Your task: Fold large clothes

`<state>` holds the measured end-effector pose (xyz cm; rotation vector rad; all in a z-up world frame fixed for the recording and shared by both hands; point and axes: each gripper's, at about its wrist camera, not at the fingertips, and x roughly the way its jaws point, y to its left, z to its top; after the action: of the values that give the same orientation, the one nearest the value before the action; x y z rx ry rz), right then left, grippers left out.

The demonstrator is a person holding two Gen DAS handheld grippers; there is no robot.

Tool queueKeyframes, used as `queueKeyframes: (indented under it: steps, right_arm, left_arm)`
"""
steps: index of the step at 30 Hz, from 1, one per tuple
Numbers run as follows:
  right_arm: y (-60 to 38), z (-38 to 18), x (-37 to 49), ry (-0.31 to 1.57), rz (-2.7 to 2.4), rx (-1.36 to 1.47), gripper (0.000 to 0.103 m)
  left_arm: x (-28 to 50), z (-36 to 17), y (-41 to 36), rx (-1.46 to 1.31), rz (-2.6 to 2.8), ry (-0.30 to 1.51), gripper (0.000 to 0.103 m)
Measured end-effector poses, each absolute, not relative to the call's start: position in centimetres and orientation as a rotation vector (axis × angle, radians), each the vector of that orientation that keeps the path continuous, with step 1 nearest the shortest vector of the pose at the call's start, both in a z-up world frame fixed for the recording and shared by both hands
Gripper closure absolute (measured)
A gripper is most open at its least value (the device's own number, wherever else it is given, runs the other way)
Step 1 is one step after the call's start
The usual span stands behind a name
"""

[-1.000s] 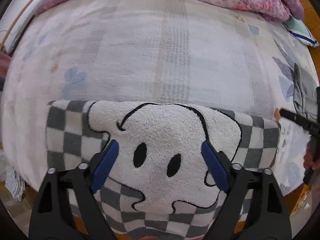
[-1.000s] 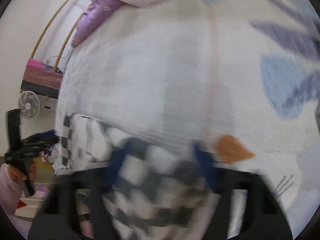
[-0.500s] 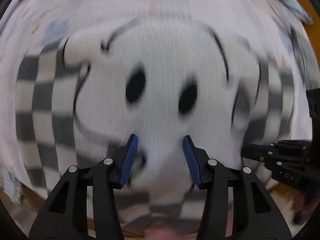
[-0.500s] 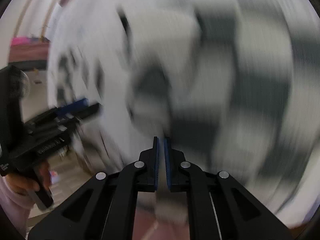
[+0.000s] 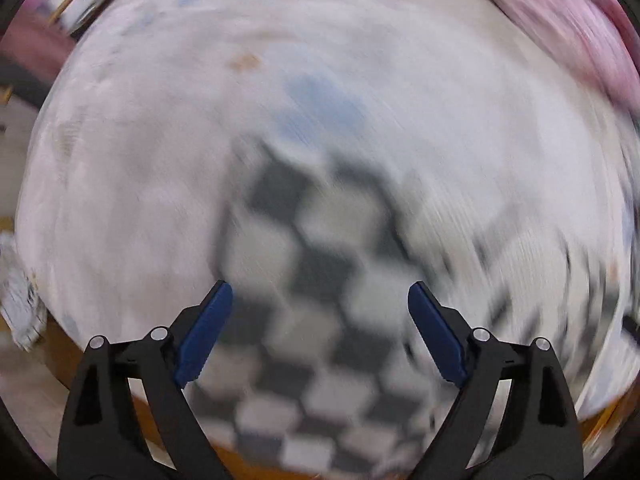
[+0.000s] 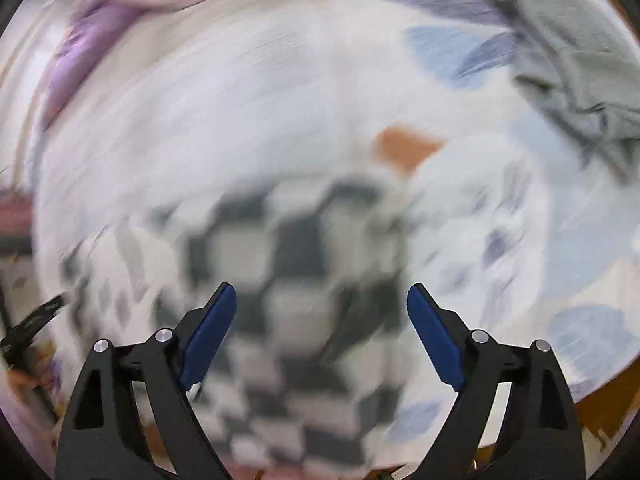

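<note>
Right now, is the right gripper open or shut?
Open. The right gripper has just been opening; its blue pads stand wide apart, pressing nothing, above the blurred checkered garment.

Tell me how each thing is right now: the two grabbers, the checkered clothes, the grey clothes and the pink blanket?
Left gripper: open, jaws just widened, nothing pinched.
Right gripper: open, jaws just sprang apart, nothing pinched.
Checkered garment: lying loose on the bed, below both grippers, blurred.
Grey garment: crumpled, unfolded, off to the side.
Pink blanket: bunched at the far edge.
Bed sheet: spread flat.
</note>
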<state>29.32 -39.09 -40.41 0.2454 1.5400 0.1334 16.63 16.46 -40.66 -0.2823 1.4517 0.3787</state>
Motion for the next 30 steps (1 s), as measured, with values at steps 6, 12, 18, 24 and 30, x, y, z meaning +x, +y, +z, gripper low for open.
queueKeyframes:
  steps: [6, 12, 18, 24, 30]
  right_arm:
    - [-39.4, -48.1, 31.8, 1.630, 0.070, 0.446, 0.015]
    - [-39.6, -45.9, 30.8, 1.556, 0.047, 0.537, 0.054]
    - [-41.4, -43.5, 31.5, 1.533, 0.021, 0.581, 0.056]
    - [-39.4, -39.6, 35.2, 1.437, 0.120, 0.502, 0.057]
    - [-37.9, -39.0, 43.0, 1.415, 0.122, 0.395, 0.044]
  left_arm:
    - [21.7, -49.2, 23.2, -0.540, 0.408, 1.638, 0.014]
    - [20.7, -46.8, 22.5, -0.624, 0.384, 1.488, 0.077]
    - [22.3, -42.9, 24.0, -0.772, 0.384, 1.425, 0.079]
    - [24.9, -40.7, 25.2, -0.757, 0.342, 1.384, 0.079]
    - [32.1, -39.5, 25.3, -0.701, 0.266, 1.366, 0.076]
